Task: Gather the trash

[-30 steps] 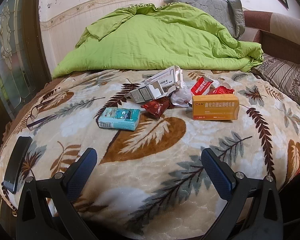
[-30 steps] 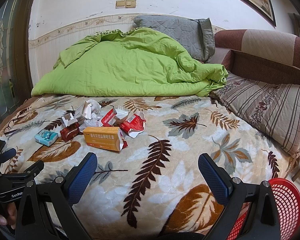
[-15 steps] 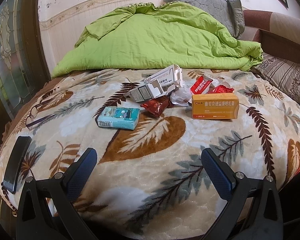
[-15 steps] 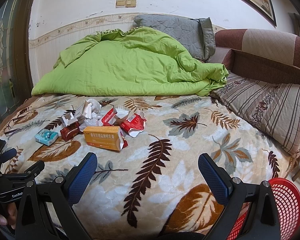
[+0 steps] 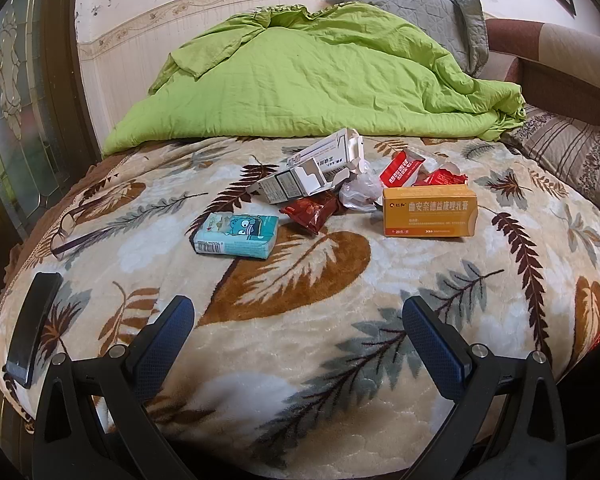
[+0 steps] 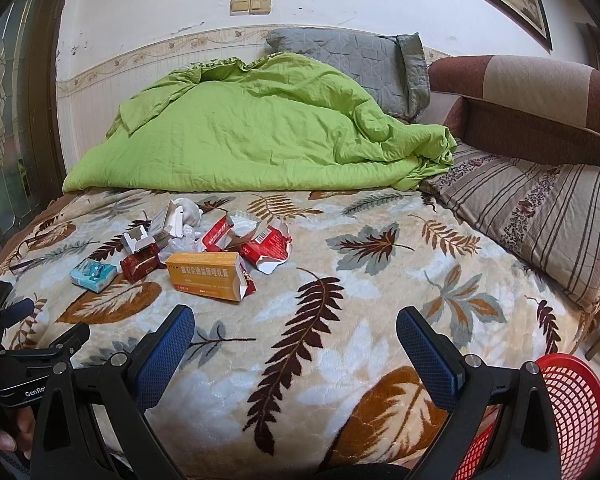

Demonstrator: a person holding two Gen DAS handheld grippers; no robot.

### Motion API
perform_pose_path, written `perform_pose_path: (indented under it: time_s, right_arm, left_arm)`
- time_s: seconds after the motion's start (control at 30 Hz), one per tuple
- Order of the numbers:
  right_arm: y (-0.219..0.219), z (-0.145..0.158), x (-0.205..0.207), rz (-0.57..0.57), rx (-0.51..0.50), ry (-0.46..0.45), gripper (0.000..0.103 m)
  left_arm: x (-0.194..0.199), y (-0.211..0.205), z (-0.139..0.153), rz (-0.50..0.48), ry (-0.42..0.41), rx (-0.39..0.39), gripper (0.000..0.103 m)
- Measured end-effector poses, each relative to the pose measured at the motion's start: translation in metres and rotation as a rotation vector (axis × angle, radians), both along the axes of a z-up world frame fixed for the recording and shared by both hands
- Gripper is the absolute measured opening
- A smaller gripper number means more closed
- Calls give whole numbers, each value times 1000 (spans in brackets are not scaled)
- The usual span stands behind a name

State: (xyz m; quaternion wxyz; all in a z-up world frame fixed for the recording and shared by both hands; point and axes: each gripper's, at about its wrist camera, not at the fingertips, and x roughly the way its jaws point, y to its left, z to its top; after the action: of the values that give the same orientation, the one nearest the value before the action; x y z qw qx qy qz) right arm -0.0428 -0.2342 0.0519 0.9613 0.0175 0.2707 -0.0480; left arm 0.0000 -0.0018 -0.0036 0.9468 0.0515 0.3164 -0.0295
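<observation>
A pile of trash lies on the leaf-patterned bed blanket: an orange box, a teal tissue pack, a dark red wrapper, torn white cartons, crumpled clear plastic and torn red-and-white packs. My left gripper hovers open over the blanket, short of the pile. My right gripper is open too, further right. Nothing sits between either pair of fingers.
A red mesh basket stands off the bed's near right corner. A black phone and eyeglasses lie at the left edge. A green quilt and pillows fill the far side. A hand holds the left gripper.
</observation>
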Motion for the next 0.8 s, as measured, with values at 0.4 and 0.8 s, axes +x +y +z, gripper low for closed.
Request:
perform_pose_path:
  time_s: [0.4,0.8]
  right_arm:
    - [-1,0,1,0,1,1,102]
    - [0,-1,1,0,2,3,102]
  left_arm:
    - [0,0,0,0,1,1,103]
    - [2,1,-2,5,21,-27,103]
